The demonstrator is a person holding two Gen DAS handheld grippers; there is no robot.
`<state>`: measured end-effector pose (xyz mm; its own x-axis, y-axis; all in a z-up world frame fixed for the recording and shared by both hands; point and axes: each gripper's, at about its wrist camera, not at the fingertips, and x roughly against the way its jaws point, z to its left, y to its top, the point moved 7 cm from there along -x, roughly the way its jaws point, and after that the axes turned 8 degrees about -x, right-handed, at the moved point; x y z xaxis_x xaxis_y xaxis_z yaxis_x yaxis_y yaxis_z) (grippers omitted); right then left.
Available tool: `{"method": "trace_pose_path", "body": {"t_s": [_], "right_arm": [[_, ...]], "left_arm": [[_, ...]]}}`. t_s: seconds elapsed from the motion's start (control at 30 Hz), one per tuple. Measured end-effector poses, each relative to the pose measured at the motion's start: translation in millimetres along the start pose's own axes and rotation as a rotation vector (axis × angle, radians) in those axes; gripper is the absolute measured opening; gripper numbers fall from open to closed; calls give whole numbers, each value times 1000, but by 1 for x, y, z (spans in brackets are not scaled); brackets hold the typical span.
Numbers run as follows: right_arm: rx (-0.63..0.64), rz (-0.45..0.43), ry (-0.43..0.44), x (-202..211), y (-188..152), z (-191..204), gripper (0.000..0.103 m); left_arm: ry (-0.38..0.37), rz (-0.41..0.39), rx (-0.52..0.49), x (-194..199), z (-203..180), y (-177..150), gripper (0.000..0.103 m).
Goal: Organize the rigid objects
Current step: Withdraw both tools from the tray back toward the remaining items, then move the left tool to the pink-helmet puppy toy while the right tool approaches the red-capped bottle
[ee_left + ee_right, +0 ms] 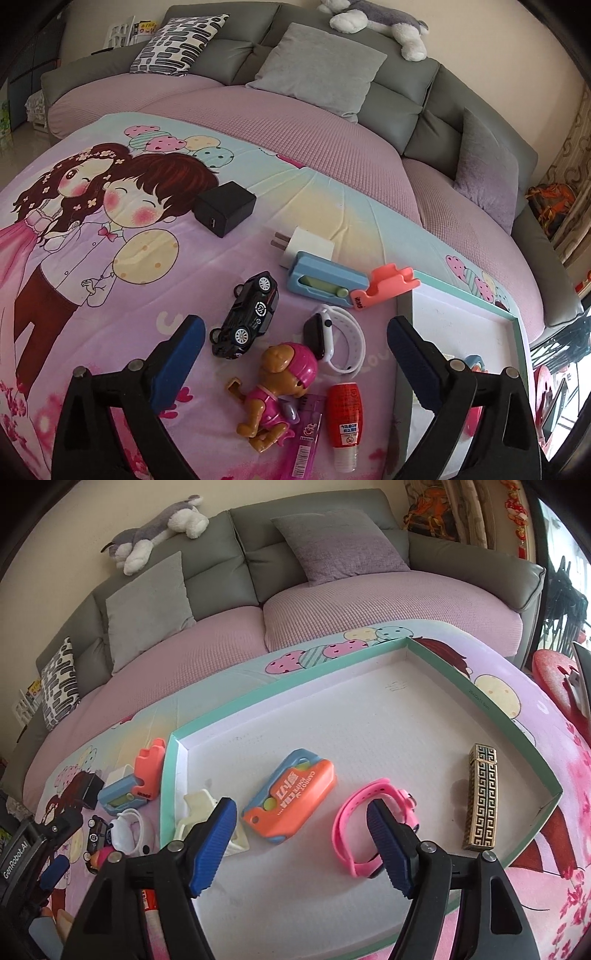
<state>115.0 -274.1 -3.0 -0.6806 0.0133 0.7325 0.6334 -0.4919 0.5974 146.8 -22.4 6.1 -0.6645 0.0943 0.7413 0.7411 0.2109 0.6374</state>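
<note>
Both claws hang with fingers spread, nothing between them. The left gripper hovers over the loose pile on the cartoon blanket: one black toy car, one white watch, one pink-capped puppy figure, one red tube, two chargers, black and white, plus one blue cutter touching a coral holder. To the left of the pile the blanket lies open. The right gripper sits above the green-rimmed tray (far half bare), holding four things: an orange cutter, a pink watch, a gold patterned lighter near the right rim, and a cream holder by the left wall.
</note>
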Motion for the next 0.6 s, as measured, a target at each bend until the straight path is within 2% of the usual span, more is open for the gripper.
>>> {"method": "trace_pose_path", "body": {"t_s": [0.2,0.3,0.37,0.6], "right_arm": [[61,34,98,-4,-17,38,76],[110,36,108,-7,-24,52,77],[134,36,113,-8,-29,59,88],[210,44,122,-11,-41,78,89]], "left_arm": [[35,13,38,0,17,-2,99],[52,0,61,2,28,0,99],[59,-5,76,3,35,1,99],[88,9,109,3,60,1,99]]}}
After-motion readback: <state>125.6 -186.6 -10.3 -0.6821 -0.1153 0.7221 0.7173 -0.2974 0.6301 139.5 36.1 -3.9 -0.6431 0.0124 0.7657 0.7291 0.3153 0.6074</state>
